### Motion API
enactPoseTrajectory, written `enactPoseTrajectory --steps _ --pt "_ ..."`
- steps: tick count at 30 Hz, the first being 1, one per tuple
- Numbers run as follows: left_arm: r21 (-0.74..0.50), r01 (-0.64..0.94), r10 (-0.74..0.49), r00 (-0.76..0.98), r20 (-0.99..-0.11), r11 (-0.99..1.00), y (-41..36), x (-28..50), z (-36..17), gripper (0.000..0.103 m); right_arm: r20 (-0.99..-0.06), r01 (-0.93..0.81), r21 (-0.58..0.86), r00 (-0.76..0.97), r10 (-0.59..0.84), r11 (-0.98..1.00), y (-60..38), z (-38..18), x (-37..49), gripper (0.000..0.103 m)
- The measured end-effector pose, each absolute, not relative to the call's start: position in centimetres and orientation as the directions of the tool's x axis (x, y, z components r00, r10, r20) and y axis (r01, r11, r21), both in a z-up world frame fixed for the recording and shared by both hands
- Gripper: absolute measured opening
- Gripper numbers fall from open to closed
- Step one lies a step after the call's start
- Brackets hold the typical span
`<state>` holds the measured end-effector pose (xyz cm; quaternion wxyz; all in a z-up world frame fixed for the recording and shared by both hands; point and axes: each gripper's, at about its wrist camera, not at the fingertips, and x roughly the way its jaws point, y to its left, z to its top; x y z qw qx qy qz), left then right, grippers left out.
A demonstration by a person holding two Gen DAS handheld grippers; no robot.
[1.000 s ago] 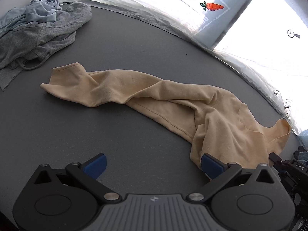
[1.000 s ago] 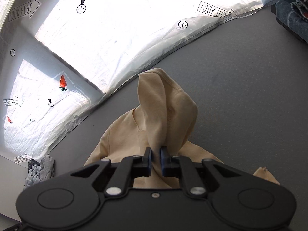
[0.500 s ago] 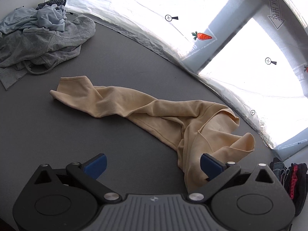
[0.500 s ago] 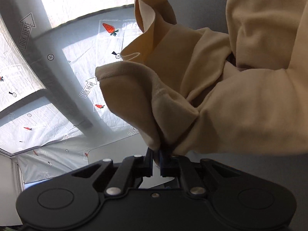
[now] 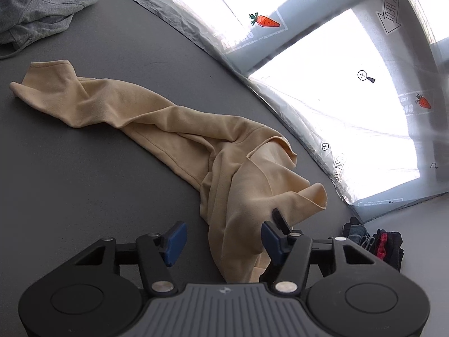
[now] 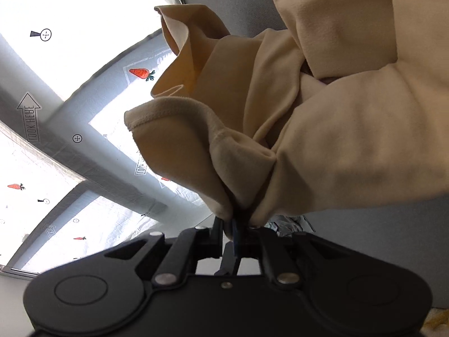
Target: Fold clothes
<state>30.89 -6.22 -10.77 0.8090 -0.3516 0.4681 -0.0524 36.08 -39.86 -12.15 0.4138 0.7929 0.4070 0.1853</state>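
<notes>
**Pinching a second hold on the tan garment**

Closing around a hanging fold, the left tongs [image 5: 221, 243] have tan cloth between their blue pads [image 5: 174, 243], which do not yet press it. The right tongs [image 6: 237, 226] are clenched on a bunched edge of the same tan garment [image 5: 157, 123], lifting that end. The rest trails across the dark grey surface [image 5: 70, 182], one narrow end lying flat toward the grey clothes pile [image 5: 42, 8] at the far corner.

To do this step well, I judge the left tongs should catch a hemmed edge, not a loose bulge, so that the two holds can pull the cloth taut between them. Grabbing several layers would likely keep the twist in. A folded dark stack [image 5: 376, 245] sits near the right edge, well clear of the work.
</notes>
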Motion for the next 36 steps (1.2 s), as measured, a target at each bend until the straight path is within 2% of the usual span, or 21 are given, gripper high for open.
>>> enactPoseTrajectory --steps 5,11,19,21,22,24,30,36 --pt "-0.592 -0.213 -0.426 0.516 -0.744 0.777 -7.8 31.9 -11.6 0.044 -0.003 0.488 0.769 0.649 0.761 -0.413 -40.7 -12.6 36.7 0.007" --pt "-0.695 -0.198 -0.539 0.499 -0.678 0.691 -9.4 33.7 -13.3 0.044 0.025 0.48 0.73 0.692 0.721 -0.487 -41.5 -13.0 37.2 0.007" --pt "-0.768 -0.246 -0.614 0.48 -0.626 0.591 -11.7 36.4 -15.8 0.042 0.06 0.442 0.702 0.744 0.665 -0.558 -42.8 -13.2 36.8 0.007" --pt "-0.77 -0.243 -0.619 0.476 -0.625 0.59 -12.3 37.0 -15.9 0.03 0.062 0.437 0.694 0.755 0.652 -0.572 -43.2 -13.3 37.0 0.007" --pt "-0.766 -0.238 -0.617 0.474 -0.628 0.597 -12.6 37.2 -15.8 0.026 0.062 0.434 0.691 0.761 0.646 -0.578 -43.4 -13.4 37.0 0.007" --pt "-0.739 -0.217 -0.592 0.475 -0.651 0.638 -13.4 37.6 -15.4 0.011 0.062 0.428 0.688 0.77 0.635 -0.586 -43.6 -13.5 36.7 0.007" --pt "-0.664 -0.189 -0.516 0.491 -0.702 0.723 -14.3 37.8 -14.3 0.007 0.042 0.421 0.698 0.783 0.62 -0.579 -44.1 -13.0 36.3 0.009" --pt "-0.659 -0.236 -0.48 0.52 -0.706 0.714 -12.2 37.2 -13.8 0.006 -0.004 0.429 0.705 0.799 0.601 -0.566 -44.6 -12.3 35.8 0.013"
